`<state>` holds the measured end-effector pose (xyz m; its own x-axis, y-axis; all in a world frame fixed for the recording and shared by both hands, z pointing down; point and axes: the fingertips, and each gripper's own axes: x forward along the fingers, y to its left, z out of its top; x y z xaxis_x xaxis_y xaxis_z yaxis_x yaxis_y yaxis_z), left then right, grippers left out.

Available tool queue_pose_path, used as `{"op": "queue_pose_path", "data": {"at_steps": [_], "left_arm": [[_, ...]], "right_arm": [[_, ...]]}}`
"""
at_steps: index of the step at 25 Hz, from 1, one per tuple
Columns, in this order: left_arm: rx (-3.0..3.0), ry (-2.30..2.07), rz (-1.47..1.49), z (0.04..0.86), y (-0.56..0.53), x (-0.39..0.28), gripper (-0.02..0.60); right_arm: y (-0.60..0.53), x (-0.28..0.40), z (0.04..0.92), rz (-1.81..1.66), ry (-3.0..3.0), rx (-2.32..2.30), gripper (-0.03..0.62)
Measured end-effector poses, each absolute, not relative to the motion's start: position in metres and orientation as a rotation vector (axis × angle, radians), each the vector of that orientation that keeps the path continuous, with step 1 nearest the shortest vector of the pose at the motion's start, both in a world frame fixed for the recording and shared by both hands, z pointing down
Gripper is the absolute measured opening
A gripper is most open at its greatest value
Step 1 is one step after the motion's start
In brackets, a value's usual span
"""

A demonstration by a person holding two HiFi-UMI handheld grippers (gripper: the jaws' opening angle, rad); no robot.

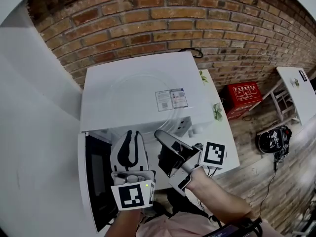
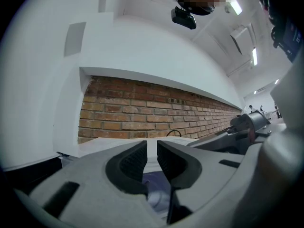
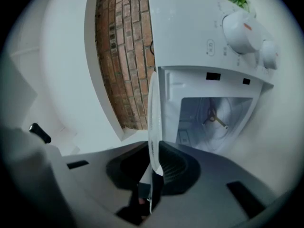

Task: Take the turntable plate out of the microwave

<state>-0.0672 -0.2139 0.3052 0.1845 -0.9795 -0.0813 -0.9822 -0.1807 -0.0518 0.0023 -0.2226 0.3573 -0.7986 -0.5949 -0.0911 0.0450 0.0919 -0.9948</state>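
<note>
Over the top of the white box-shaped microwave [image 1: 96, 107], the clear round glass turntable plate [image 1: 143, 98] is held flat by the right gripper [image 1: 159, 134].
At the left, the microwave's dark-windowed door [image 1: 98, 181] is swung open; beside it, the left gripper [image 1: 130, 135] is pointed level at the top's front edge, its jaws set narrowly apart with nothing pressed between the pads. The plate is outside the open cavity [image 3: 213, 122] and spread above the top panel; whether it touches the panel cannot be told. Its near rim is pinched between the jaws of the right gripper, which is rolled onto its side. Further right, the white table [image 1: 224, 142] is seen, with the red brick wall [image 1: 197, 28] behind.
</note>
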Motion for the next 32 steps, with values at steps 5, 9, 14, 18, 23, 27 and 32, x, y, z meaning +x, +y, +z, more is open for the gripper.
{"op": "queue_pose_path", "data": {"at_steps": [5,9,14,18,23,27,32], "left_arm": [[-2.350,1.959,0.037,0.311,-0.219,-0.069,0.061],[-2.339,1.952,0.055,0.308,-0.217,-0.072,0.061],[-2.392,1.992,0.037,0.315,-0.211,-0.072,0.061],[-2.396,1.984,0.025,0.316,-0.207,-0.072,0.061],[-2.401,1.968,0.027,0.313,-0.205,-0.070,0.061],[-2.401,1.963,0.030,0.311,-0.203,-0.070,0.061],[-2.381,1.950,0.024,0.308,-0.194,-0.072,0.061]], "right_arm": [[-0.244,-0.006,0.357,-1.749,1.882,-0.531,0.058],[-0.249,-0.008,0.355,-1.739,1.884,-0.533,0.061],[-0.249,-0.008,0.354,-1.715,1.913,-0.557,0.058],[-0.246,-0.006,0.355,-1.715,1.907,-0.572,0.056],[-0.246,-0.005,0.353,-1.699,1.886,-0.552,0.067],[-0.247,0.000,0.346,-1.646,1.888,-0.549,0.128],[-0.232,0.006,0.347,-1.628,1.906,-0.559,0.150]]}}
